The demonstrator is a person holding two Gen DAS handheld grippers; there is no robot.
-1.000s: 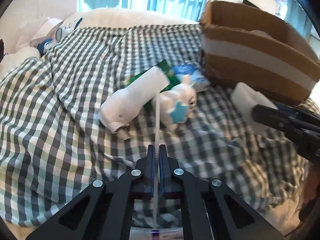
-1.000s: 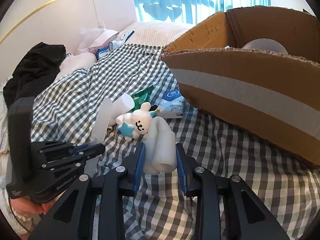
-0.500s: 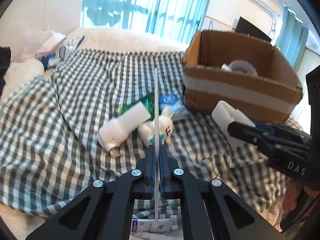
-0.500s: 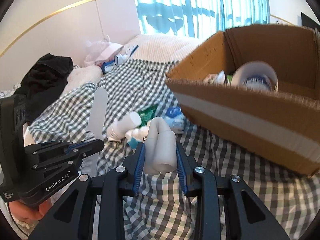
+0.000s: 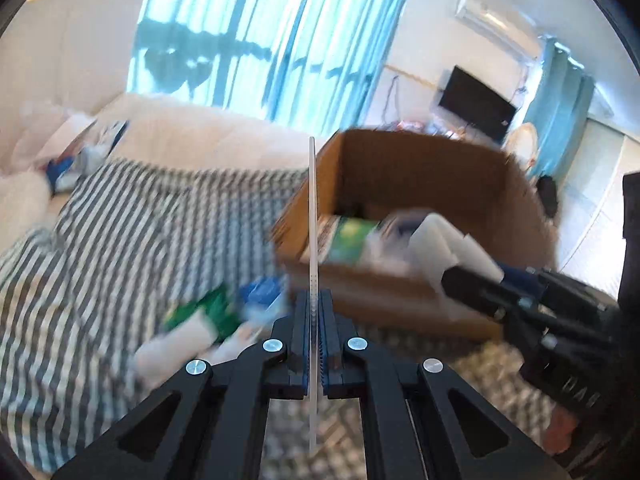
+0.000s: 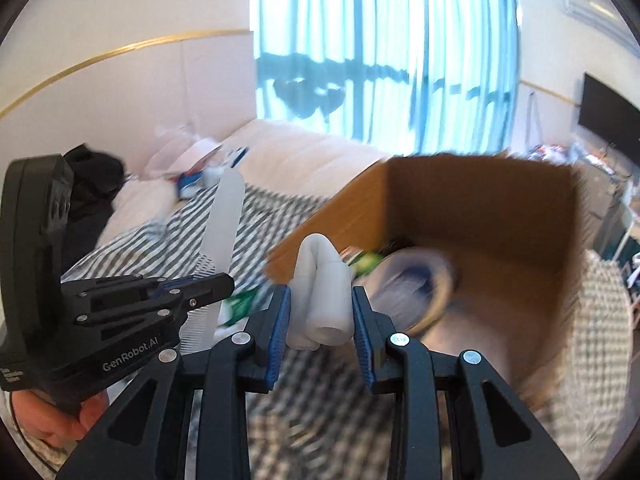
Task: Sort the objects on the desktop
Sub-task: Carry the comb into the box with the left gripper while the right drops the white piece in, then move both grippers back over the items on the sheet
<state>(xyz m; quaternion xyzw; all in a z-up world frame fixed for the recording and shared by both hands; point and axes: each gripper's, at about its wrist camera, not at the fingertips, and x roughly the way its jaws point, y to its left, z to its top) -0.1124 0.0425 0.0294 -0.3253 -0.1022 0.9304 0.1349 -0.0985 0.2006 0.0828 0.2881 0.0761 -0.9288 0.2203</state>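
Note:
My left gripper is shut on a thin translucent white comb, seen edge-on and standing upright. The right wrist view shows the same comb sticking up from the left gripper. My right gripper is shut on a bent white plastic piece; it also appears in the left wrist view as a white block at the right gripper's tips. Both are raised near the front edge of an open cardboard box.
The box holds a green packet and a round roll. On the checked blanket lie a green packet, a blue-white pack and a white bottle. A hand holds the left gripper.
Both grippers have risen with the comb and the white piece still held. The box's inside now shows from above, and the items on the blanket sit lower in view.

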